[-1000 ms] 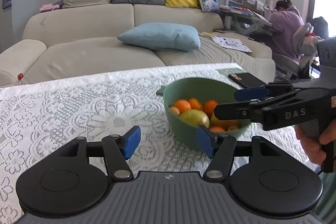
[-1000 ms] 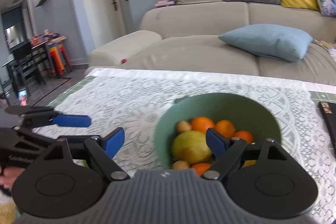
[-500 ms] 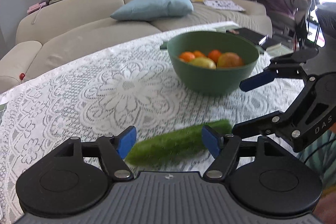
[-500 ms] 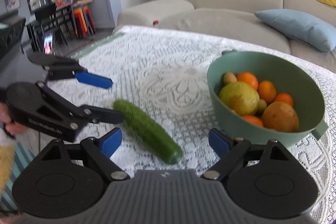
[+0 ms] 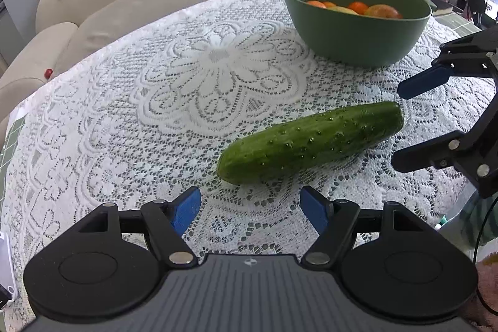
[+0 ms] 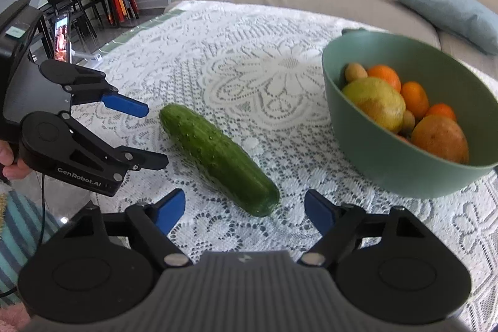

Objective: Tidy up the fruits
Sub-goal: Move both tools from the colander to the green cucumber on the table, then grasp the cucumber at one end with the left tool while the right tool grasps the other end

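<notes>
Though both spread: left hand-held gripper [image 5: 250,209], right hand-held gripper [image 6: 244,212], bumpy cucumber [image 5: 311,142] between.

The left claw [image 5: 250,209] is spread wide, its blue-tipped fingers [image 5: 186,209] level and holding nothing. The right claw [image 6: 244,212] is also spread wide and holds nothing. A bare hand [image 6: 12,164] grips the left claw's handle from behind.

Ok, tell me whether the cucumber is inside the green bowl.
No, the cucumber lies on the lace tablecloth, apart from the green bowl.
</notes>
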The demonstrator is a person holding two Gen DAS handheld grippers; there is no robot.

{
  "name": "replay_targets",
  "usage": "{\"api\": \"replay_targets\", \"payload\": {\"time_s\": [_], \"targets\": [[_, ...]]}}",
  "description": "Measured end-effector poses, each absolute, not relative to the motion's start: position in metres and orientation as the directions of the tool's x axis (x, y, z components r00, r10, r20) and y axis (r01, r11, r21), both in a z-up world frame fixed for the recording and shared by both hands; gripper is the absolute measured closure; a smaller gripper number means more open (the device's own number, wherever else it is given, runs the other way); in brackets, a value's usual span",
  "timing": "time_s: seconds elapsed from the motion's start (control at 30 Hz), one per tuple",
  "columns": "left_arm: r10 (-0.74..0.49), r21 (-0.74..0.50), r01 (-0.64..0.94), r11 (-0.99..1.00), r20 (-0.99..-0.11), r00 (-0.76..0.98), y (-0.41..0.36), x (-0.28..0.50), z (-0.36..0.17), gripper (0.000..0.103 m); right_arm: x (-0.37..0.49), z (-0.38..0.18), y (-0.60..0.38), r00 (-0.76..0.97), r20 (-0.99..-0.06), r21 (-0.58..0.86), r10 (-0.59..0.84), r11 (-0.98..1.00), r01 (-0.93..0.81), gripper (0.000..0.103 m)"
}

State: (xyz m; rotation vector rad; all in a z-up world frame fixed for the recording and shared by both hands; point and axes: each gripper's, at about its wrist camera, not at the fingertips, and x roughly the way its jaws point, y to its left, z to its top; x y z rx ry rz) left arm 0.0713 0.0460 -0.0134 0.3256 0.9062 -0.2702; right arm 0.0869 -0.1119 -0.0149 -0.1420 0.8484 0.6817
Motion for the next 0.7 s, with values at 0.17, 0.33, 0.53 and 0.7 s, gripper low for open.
{"api": "replay_targets", "payload": {"time_s": [0.17, 0.33, 0.53, 0.7], "targets": [[-0.084, 0.179, 0.365, 0.914, -0.795, 0.600, 0.044, 0.074, -0.015, 0.017, 0.089, -0.021, -0.107, 0.456, -0.749, 0.134, 0.481, 0.784, -0.606, 0.027], [-0.092, 0.201, 0.399, 0.894, -0.792, 0.604, 0.038, 0.078, -0.018, 0.017, 0.093, -0.026, -0.106, 0.455, -0.756, 0.135, 0.470, 0.793, -0.594, 0.032], [-0.100, 0.212, 0.414, 0.885, -0.783, 0.614, 0.037, 0.083, -0.019, 0.017, 0.097, -0.027, -0.102, 0.459, -0.753, 0.134, 0.471, 0.793, -0.594, 0.036], [-0.109, 0.201, 0.416, 0.887, -0.785, 0.610, 0.037, 0.084, -0.020, 0.018, 0.095, -0.028, -0.095, 0.465, -0.750, 0.111, 0.471, 0.782, -0.613, 0.046]]}}
